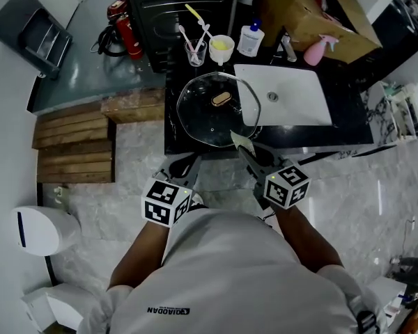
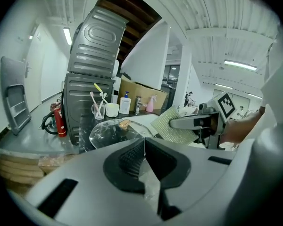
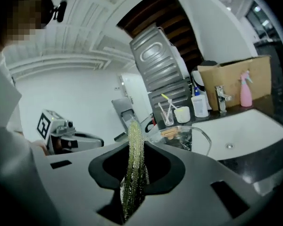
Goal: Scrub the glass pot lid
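Glass pot lid lies ahead of right claw clamping scouring pad.

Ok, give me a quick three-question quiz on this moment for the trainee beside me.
1. True or false: the right claw is shut on the scrub pad.
2. The glass pot lid lies: A) on the wooden steps; B) on the black counter, its edge over the sink; C) on the floor.
3. What does the left claw hold?
Key: 1 true; 2 B; 3 nothing, it is shut and empty.
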Demonstrator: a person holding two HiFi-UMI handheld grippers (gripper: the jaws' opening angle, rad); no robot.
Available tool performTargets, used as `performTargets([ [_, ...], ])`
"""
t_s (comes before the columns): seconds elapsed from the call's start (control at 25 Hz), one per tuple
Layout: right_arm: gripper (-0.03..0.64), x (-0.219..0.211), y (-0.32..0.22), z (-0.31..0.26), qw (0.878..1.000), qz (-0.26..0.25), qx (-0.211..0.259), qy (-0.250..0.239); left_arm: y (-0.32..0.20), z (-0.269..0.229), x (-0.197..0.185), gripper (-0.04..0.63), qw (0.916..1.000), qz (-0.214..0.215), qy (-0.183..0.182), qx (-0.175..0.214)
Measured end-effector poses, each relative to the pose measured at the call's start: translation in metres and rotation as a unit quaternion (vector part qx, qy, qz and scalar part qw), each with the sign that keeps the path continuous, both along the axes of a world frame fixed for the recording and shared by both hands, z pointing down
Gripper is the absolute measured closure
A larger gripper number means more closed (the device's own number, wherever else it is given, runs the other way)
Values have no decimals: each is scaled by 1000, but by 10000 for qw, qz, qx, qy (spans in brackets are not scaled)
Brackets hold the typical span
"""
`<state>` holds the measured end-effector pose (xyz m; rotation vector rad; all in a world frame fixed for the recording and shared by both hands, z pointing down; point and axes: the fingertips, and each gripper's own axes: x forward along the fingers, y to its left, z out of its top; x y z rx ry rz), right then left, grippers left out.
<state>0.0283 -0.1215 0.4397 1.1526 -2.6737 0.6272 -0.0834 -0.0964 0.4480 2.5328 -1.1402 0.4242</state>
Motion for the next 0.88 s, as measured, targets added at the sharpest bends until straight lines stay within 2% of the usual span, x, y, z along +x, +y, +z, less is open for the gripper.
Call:
performTargets([
  [0.12,523,23,19,-11,9992,117,-60,-364,20,-4,26,577,10000,-36,59,21],
  [0.28,529,43,60,-7,9994,-147,-130,-275,53,-6,66,577,10000,4,98,1],
  [0.44,532,62,95,-4,9991,-290,-158,-274,89,-6,90,577,10000,-35,81,-35],
  [0.68,532,85,133,-4,9988,-288,-66,-380,137,3,99,577,9995,-283,-28,-141],
  [0.8,532,85,147,-3,9971,-357,-205,-637,153,2,96,577,9990,-407,-137,-125],
  [0.88,532,84,155,-1,9968,-412,-251,-644,161,3,93,577,9986,-475,-188,-138],
])
